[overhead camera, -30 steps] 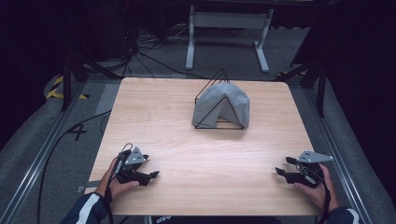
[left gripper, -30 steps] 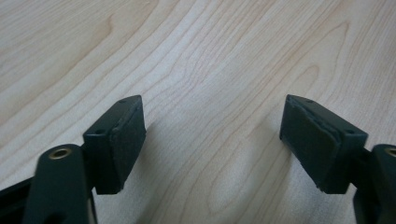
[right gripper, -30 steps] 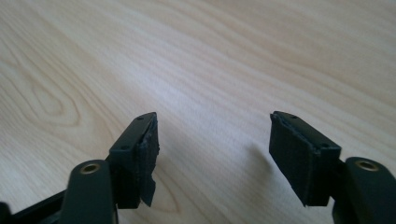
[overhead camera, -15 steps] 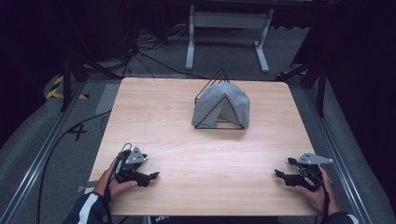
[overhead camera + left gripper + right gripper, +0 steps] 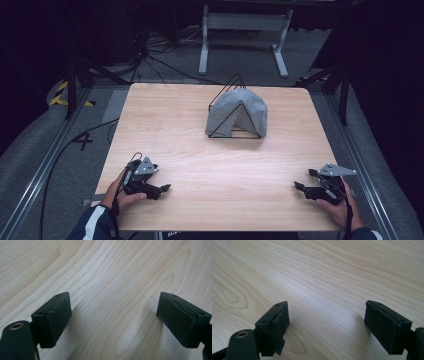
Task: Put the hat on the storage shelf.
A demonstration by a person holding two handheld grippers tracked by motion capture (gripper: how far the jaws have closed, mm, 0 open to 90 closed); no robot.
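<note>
One grey cloth [image 5: 239, 111] is draped over one wire stand [image 5: 235, 134], upper centre. Two grippers, left gripper [image 5: 161, 190] and right gripper [image 5: 302, 182], are held wide open and empty, apparently just above the table [image 5: 220, 165].

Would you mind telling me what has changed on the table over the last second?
Very little. The right gripper edged slightly toward the near edge of the table; nothing was taken hold of or let go. The left gripper stayed put near the table's front left, both grippers remain open and empty, and the grey cloth draped over its black wire stand has not moved.
</note>
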